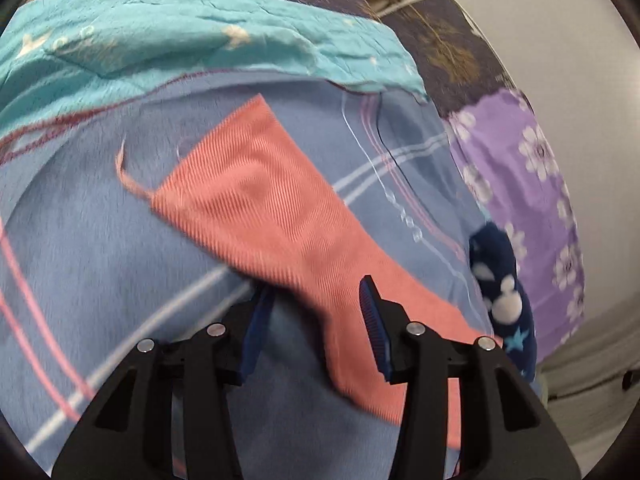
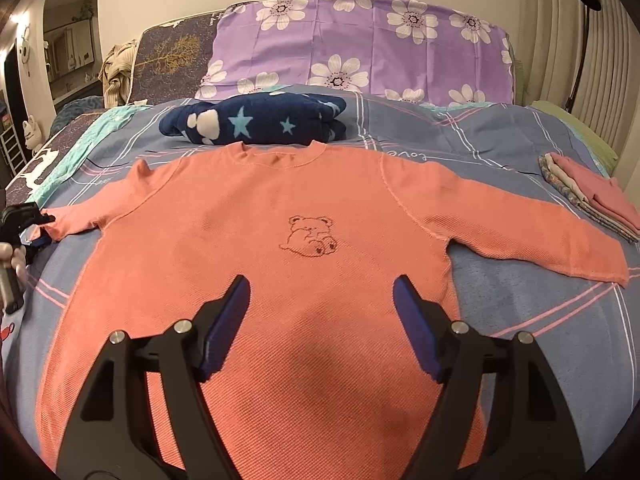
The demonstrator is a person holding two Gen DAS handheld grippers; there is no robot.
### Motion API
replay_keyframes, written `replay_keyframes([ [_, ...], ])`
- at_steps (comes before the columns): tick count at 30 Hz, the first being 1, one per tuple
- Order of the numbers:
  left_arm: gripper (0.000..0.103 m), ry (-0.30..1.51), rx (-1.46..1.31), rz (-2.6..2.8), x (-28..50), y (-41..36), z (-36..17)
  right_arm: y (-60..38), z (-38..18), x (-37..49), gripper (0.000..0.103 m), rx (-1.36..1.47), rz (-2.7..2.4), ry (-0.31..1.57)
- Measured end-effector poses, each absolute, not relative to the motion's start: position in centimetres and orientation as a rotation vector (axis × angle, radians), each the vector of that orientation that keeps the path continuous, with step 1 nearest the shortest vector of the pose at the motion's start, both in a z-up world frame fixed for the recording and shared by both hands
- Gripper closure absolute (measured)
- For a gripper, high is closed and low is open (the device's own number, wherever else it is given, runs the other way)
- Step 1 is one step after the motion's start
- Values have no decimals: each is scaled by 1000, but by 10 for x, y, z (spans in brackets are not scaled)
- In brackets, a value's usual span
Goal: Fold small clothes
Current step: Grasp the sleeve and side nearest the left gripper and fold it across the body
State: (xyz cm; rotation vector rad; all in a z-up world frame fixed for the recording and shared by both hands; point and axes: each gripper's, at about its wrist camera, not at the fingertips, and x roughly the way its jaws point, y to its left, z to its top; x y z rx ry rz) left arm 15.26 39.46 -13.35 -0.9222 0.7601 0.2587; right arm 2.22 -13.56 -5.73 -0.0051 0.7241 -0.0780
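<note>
Sleeves stick out to both sides of the pink sweater [image 2: 280,220], so its long line from cuff to cuff runs across in front of me, left to right. The sweater lies flat, front up, on the blue blanket [image 2: 520,312], with its neck pointing away from me toward the purple pillow [image 2: 360,40].

My left gripper [image 1: 316,304] is right at the end of the left sleeve [image 1: 256,200]. Its fingers are spread apart, one on each side of the sleeve, and they hold nothing. In the right wrist view I see this gripper at the far left, just beside the cuff.

My right gripper [image 2: 322,300] hangs over the belly of the sweater, below the little bear drawing [image 2: 310,236]. It is wide open too, and it holds nothing. The right sleeve [image 2: 540,232] lies well off to its right.

So I think the left sleeve comes first, because my left gripper is nearest. It would need to pinch the cuff and bring it across toward the bear.

A dark blue star blanket [image 2: 256,122] sits just past the neck. Some folded clothes [image 2: 592,196] wait at the far right.
</note>
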Motion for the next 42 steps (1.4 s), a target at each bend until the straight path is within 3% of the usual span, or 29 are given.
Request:
replay_keyframes([
  [1, 64, 751, -918, 274, 158, 399, -133, -137, -58, 24, 28, -8, -85, 727],
  [2, 81, 747, -909, 286, 163, 403, -132, -138, -59, 27, 28, -10, -90, 731],
  [4, 100, 738, -880, 299, 167, 409, -127, -141, -61, 30, 28, -10, -93, 741],
  [9, 101, 604, -665, 178, 168, 365, -58, -145, -70, 42, 28, -26, -87, 777],
  [14, 100, 503, -380, -80, 170, 239, 23, -157, -71, 47, 28, 9, -85, 797],
  [19, 100, 509, -146, -367, 162, 75, 38, -176, -70, 42, 28, 30, -122, 796],
  [21, 97, 532, -43, -439, 156, 16, 22, -186, -70, 40, 28, 42, -140, 809],
  [23, 63, 581, 39, -501, 150, -28, 0, -199, -70, 37, 28, 63, -158, 822],
  [28, 56, 652, 171, -583, 126, -61, -37, -223, -71, 31, 27, 87, -174, 841],
  [35, 34, 611, 192, -399, 96, 22, -33, -223, -70, 58, 28, 138, -75, 887],
  [40, 32, 657, 242, -235, 89, 77, -53, -192, -71, 97, 41, 169, 80, 947],
  [42, 32, 691, 249, -181, 92, 88, -63, -170, -69, 104, 41, 112, 115, 945],
])
